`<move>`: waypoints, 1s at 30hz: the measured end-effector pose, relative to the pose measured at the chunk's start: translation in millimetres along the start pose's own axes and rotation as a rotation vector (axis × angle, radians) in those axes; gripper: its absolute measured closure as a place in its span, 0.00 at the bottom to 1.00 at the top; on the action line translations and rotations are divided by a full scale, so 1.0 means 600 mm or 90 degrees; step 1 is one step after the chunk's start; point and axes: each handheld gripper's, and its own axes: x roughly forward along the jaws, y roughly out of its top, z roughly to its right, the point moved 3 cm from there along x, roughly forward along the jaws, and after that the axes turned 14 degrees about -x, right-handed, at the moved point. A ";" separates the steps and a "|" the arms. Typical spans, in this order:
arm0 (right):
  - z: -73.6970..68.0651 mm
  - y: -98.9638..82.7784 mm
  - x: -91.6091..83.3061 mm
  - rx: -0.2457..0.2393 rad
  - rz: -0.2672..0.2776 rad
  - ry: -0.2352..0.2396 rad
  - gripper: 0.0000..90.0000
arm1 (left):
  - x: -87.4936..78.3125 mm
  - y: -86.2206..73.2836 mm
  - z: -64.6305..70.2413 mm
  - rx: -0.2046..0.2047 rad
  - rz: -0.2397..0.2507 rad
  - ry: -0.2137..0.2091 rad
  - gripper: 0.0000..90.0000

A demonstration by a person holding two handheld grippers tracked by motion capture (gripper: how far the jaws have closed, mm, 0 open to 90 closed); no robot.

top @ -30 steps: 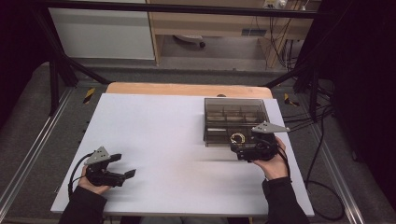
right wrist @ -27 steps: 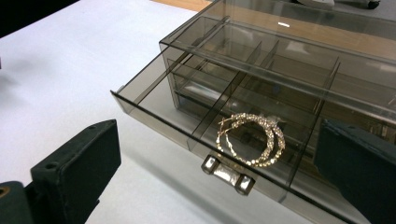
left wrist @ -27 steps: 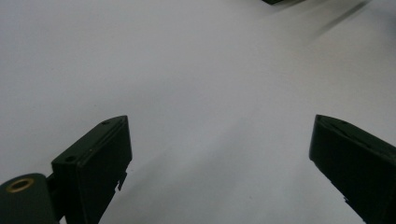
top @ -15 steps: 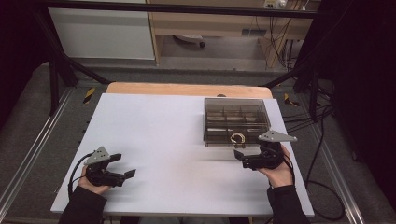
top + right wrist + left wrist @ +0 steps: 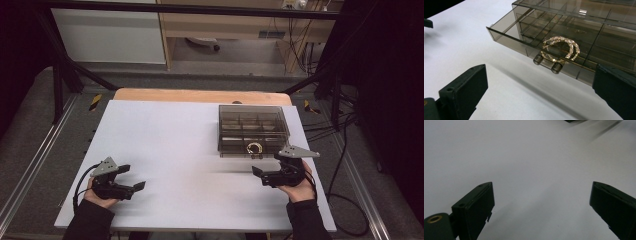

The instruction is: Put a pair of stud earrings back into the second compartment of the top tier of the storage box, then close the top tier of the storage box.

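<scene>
A smoky see-through drawer box [image 5: 253, 120] stands at the table's right. Its lowest drawer [image 5: 524, 45] is pulled out a little and has two small round knobs [image 5: 547, 63] on its front. Sparkly gold hoop earrings [image 5: 561, 47] lie in a front compartment of that drawer, the earrings [image 5: 254, 148] also visible from above. My right gripper [image 5: 260, 176] hovers just in front of the box, pointing left, open and empty; in its own view the right gripper [image 5: 540, 68] faces the drawer front. My left gripper [image 5: 131, 177] rests near the front left, open over bare table, as the left gripper [image 5: 541, 185] view confirms.
The white table top [image 5: 175, 140] stretches between the two grippers. A wooden strip [image 5: 200, 95] runs along its far edge. Cables [image 5: 325, 125] hang off the right side, and metal rails frame the table.
My right gripper has drawn back from the drawer front toward the near edge and slightly right. The left gripper has stayed still.
</scene>
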 end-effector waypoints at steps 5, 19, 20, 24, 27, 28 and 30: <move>0.001 -0.005 -0.001 0.007 0.005 0.002 0.01 | 0.000 0.000 0.001 0.000 -0.001 -0.001 0.06; 0.003 -0.018 -0.005 0.007 0.009 0.008 0.11 | 0.001 0.000 0.002 0.000 -0.002 0.001 0.06; 0.002 -0.019 -0.004 0.005 0.005 0.005 0.13 | 0.001 0.000 0.002 0.001 -0.002 0.001 0.06; 0.001 -0.022 -0.007 -0.002 0.011 0.001 0.22 | 0.001 0.000 0.001 0.001 -0.001 0.000 0.06; 0.001 -0.023 -0.007 0.001 0.013 0.007 0.27 | 0.002 -0.001 0.001 0.000 -0.004 0.001 0.06; 0.001 -0.023 -0.008 0.004 0.012 0.008 0.28 | 0.001 -0.001 0.001 0.001 -0.003 0.001 0.06; 0.003 -0.024 -0.008 0.007 0.014 0.005 0.31 | 0.001 0.000 0.001 0.000 -0.001 0.001 0.06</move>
